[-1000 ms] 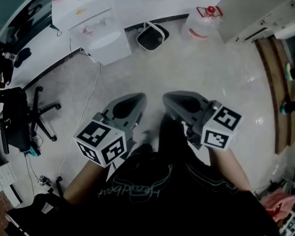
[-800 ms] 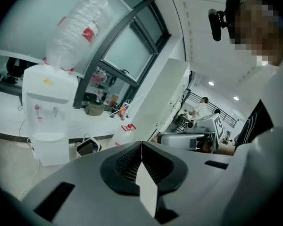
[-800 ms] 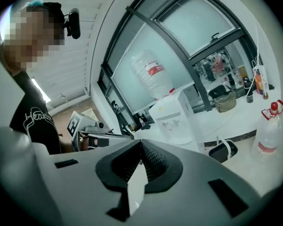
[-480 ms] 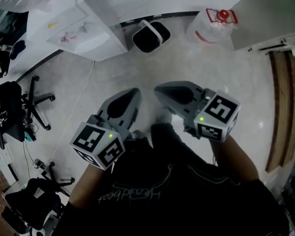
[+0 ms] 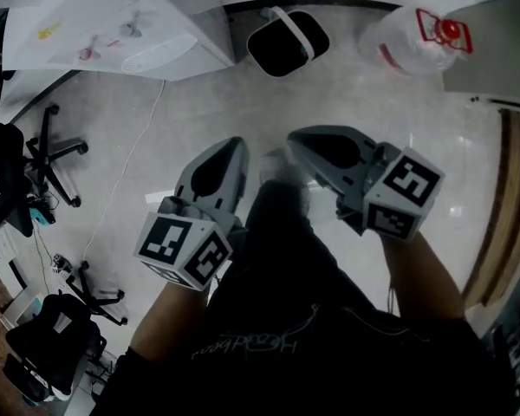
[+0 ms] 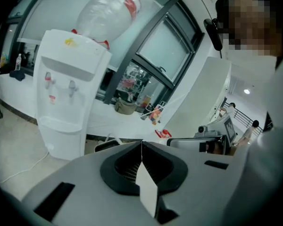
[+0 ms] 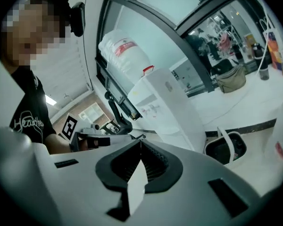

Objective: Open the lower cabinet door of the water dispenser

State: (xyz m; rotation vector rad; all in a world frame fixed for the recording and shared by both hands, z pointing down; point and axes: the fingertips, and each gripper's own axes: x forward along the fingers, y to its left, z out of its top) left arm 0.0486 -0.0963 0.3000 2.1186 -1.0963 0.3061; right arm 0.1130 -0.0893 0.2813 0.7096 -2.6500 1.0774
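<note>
Floor [image 5: 199, 102] w/ bin [image 5: 282, 52], head view; bottle [image 6: 114, 11] atop dispenser [image 6: 66, 107], gripper views only.

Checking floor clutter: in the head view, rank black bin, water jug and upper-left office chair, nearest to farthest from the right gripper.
1. black bin, just ahead of the right gripper.
2. water jug, ahead, to its right.
3. upper-left office chair, far off left.
</note>
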